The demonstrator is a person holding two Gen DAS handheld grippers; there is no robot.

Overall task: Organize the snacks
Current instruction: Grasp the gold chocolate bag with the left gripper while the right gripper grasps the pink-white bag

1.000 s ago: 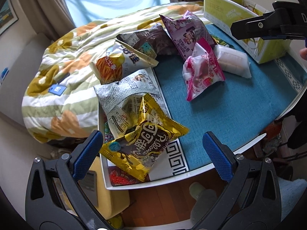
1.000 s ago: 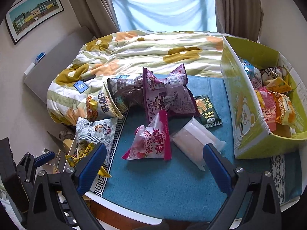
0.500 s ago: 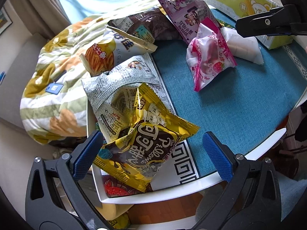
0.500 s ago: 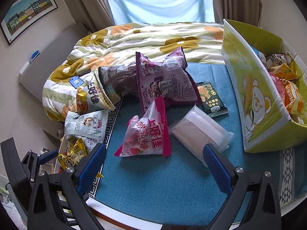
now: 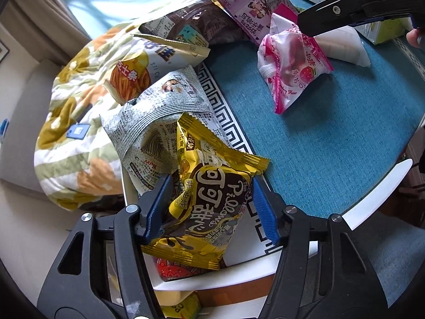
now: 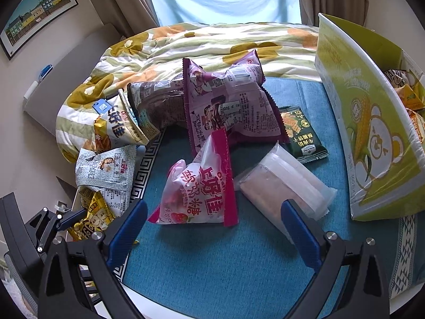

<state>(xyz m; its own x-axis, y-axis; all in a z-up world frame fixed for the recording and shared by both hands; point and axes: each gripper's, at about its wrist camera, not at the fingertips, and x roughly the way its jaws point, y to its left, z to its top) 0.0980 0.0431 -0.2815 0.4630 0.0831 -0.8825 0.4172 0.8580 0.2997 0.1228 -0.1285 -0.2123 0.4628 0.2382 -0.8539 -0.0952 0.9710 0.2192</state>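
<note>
left gripper (image 5: 209,207) has closed onto yellow packet (image 5: 209,199); right gripper (image 6: 212,228), open, sees the box (image 6: 366,133).

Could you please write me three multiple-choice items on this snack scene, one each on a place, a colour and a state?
1. Where does the dark green packet lie?
A. inside the box
B. on the blue mat, between the purple bag and the box
C. on the quilt

2. What colour is the bag between the left gripper's pads?
A. yellow and brown
B. pink
C. grey

3. How do the right gripper's jaws stand?
A. clamped on the pink bag
B. shut on nothing
C. open, holding nothing

Answers:
1 B, it rests flat on the blue mat beside the box.
2 A, the left gripper is closing on the yellow bag.
3 C, the right gripper stands wide, short of the pink bag.
</note>
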